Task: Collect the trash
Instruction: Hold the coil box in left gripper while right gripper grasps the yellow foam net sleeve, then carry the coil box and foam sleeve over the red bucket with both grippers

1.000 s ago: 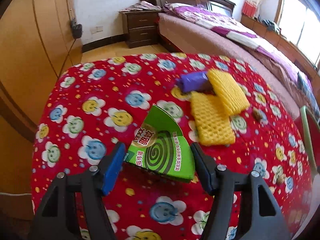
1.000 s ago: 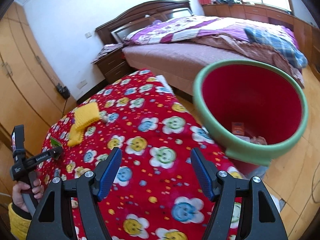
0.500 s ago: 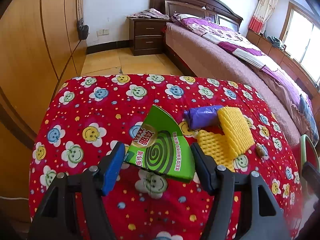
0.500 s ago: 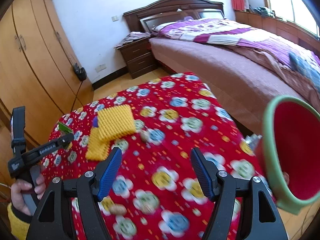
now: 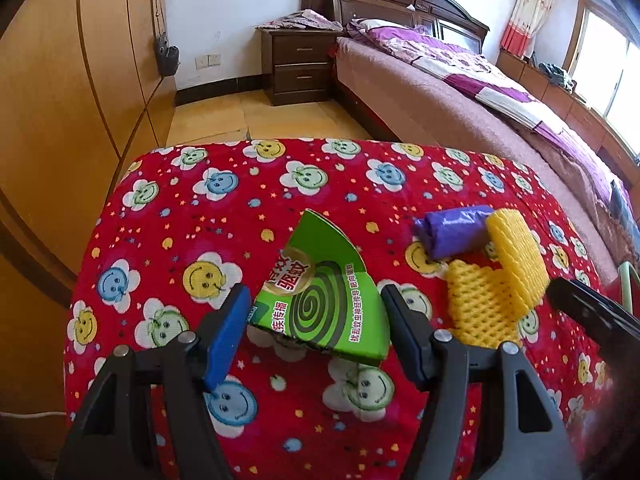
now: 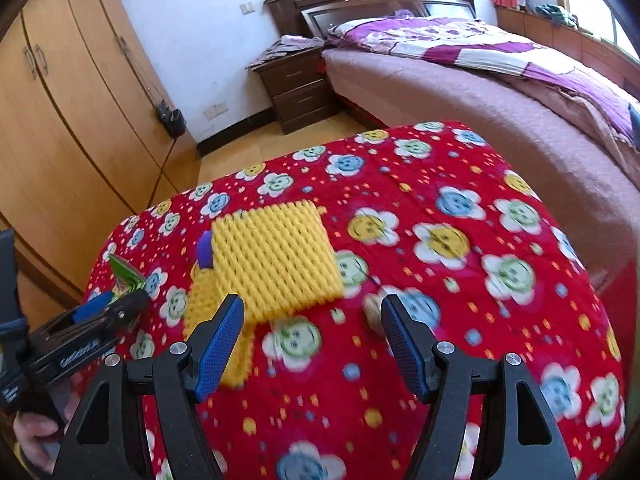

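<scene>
Starting at the left, we see the wooden wardrobe (image 5: 60,128) standing beside the table, which is covered by a red smiley-flower cloth (image 5: 200,208). Our left gripper (image 5: 316,328) has its fingers set wide, and a green mosquito-coil box piece (image 5: 324,296) sits between them; its lower corners reach close to both pads, but we cannot tell whether either pad touches it, nor whether it is lifted off the cloth. From the right wrist view this same green piece (image 6: 126,274) shows only as a sliver just past the left gripper's tip (image 6: 116,308). Further right lies a purple plastic roll (image 5: 454,230), touching a yellow foam fruit net (image 5: 516,256) that leans over a second yellow foam net (image 5: 482,304) lying flat on the cloth. Our right gripper (image 6: 312,340) hangs over the cloth with fingers spread wide and holding nothing; the upper foam net (image 6: 276,264) is just beyond its left finger, and a small blurred object (image 6: 374,312) lies near its right finger. Behind the table stand a dark nightstand (image 5: 298,66) and a bed (image 5: 460,92).
</scene>
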### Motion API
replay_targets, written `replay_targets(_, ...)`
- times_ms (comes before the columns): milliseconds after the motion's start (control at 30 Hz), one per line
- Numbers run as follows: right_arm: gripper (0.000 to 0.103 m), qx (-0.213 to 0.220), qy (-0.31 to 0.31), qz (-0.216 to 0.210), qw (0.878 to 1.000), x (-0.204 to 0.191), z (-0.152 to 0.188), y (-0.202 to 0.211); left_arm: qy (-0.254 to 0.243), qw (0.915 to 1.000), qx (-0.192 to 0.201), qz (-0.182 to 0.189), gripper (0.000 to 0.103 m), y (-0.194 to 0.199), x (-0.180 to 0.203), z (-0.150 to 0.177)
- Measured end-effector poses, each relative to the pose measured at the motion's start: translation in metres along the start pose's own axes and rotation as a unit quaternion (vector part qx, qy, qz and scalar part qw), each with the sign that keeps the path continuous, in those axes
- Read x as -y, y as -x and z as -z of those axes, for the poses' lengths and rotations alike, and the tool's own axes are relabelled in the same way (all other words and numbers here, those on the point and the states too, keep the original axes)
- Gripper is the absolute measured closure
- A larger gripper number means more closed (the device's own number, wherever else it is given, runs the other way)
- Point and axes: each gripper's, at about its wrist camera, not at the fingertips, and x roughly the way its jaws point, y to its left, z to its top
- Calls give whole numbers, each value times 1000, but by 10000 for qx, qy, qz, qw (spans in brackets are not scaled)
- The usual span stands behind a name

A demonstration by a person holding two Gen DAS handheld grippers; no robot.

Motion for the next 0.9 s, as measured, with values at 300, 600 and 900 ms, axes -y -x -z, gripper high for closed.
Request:
replay_targets(300, 54, -208, -99, -256, 9994, -1, -10, -29, 98, 9995, -51, 281, 35, -7, 4, 2)
replay_targets(600, 82, 156, -117, -623, 9979, -6, 2, 13, 150, 9990, -7, 430, 35, 3, 7, 3)
replay_targets(900, 82, 645, -202, -670, 9955, 17, 23, 83, 36, 9989, 220, 410, 35, 42, 31, 10)
